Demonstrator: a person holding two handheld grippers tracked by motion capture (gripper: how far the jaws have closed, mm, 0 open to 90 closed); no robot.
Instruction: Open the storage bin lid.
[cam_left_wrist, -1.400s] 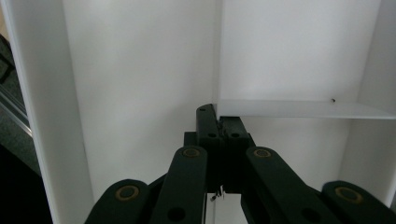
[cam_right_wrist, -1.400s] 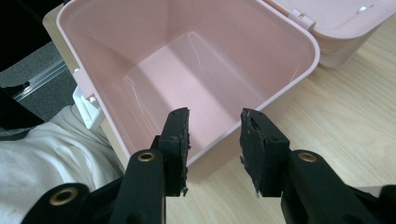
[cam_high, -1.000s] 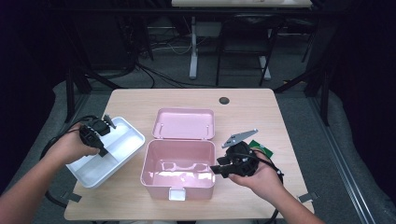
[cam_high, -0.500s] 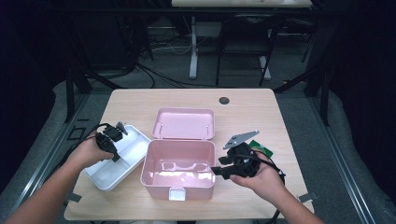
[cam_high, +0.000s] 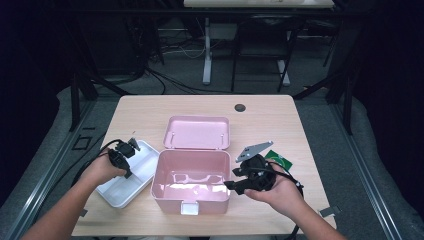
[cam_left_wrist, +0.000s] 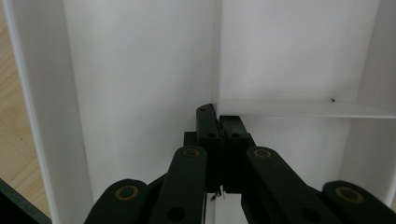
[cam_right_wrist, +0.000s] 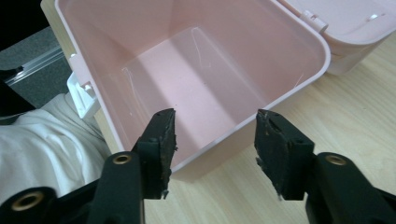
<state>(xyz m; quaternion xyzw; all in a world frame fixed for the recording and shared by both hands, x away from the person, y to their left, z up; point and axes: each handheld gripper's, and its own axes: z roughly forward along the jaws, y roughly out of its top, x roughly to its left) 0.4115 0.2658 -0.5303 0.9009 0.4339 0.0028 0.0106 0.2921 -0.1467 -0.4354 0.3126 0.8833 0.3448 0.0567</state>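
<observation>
Wooden table (cam_high: 150, 112), light finish, with a round dark grommet (cam_high: 240, 107) near its far edge. A green card (cam_high: 278, 160) lies flat toward the right side. Grey floor beyond, carrying loose black cables (cam_high: 170, 82) and a white desk leg (cam_high: 207, 55) among dark frame legs.

A: What does the worktop (cam_high: 150, 112) look like?
B: Pale wood grain, rounded corners, with a dark round cable port (cam_high: 240, 107) near its far edge.

A: And under it?
B: Grey carpet floor (cam_high: 330, 150), with metal rails (cam_high: 45, 175) running along the left side.

A: What stands behind?
B: A second desk on a white pedestal leg (cam_high: 206, 52), its pale top (cam_high: 257, 3) at the upper edge. Black cables (cam_high: 170, 80) trail across the floor, between dark frame legs (cam_high: 75, 95).

A: How is the light?
B: Bright on the worktop; the room behind is dim, nearly black.
</observation>
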